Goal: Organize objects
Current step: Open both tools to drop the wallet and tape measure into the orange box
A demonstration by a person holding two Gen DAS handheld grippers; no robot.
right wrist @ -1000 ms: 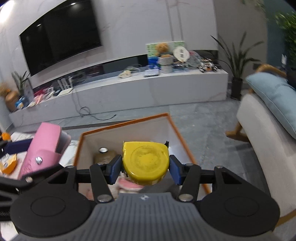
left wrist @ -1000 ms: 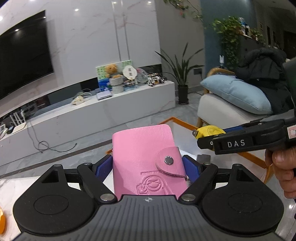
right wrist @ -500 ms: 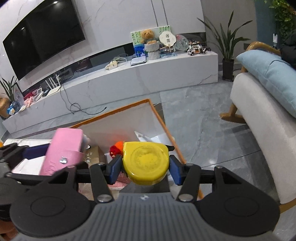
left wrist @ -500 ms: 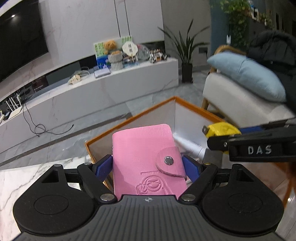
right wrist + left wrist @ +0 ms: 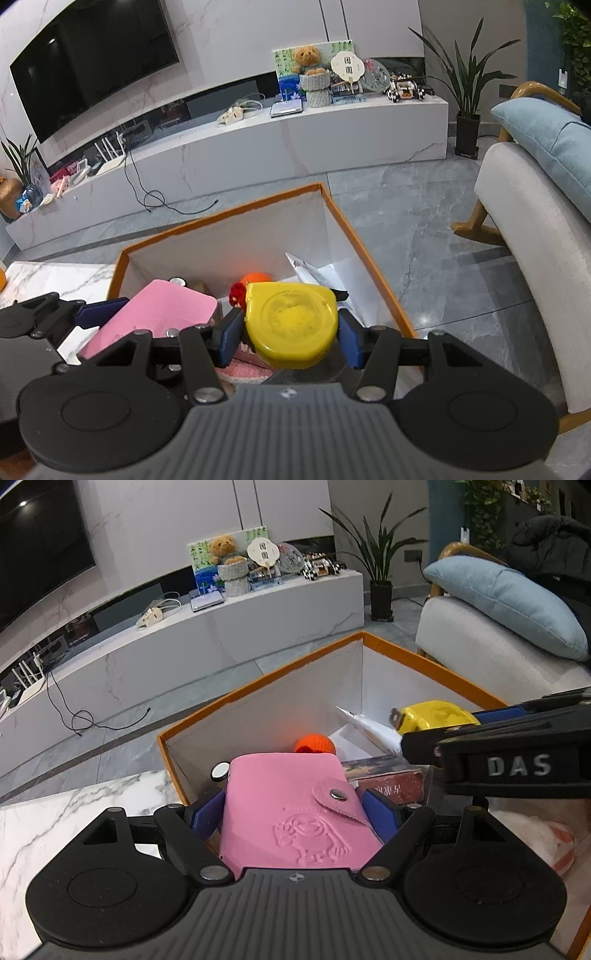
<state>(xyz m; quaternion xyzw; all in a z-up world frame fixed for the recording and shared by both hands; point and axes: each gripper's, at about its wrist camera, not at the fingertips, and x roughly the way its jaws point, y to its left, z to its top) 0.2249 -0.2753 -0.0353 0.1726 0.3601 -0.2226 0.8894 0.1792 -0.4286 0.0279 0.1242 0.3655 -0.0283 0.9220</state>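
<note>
Tilting downward, both tongs are held over the orange-rimmed box (image 5: 436, 668) at the desk (image 5: 74, 812) edge. Left tongs (image 5: 295, 812) are clamped on the pink card holder (image 5: 291, 808); right tongs (image 5: 288, 332) are clamped on the yellow tape measure (image 5: 291, 325), nearer the box's right wall.

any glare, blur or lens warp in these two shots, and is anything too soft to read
Left wrist view: strong fisheye bend along the TV console; the pink card holder is sharp, embossing legible; the white item at lower right is soft.
Right wrist view: same barrel warp; floor tiles show a small glare spot; the yellow tape measure is crisp; the far shelf items are too small to read.
</note>
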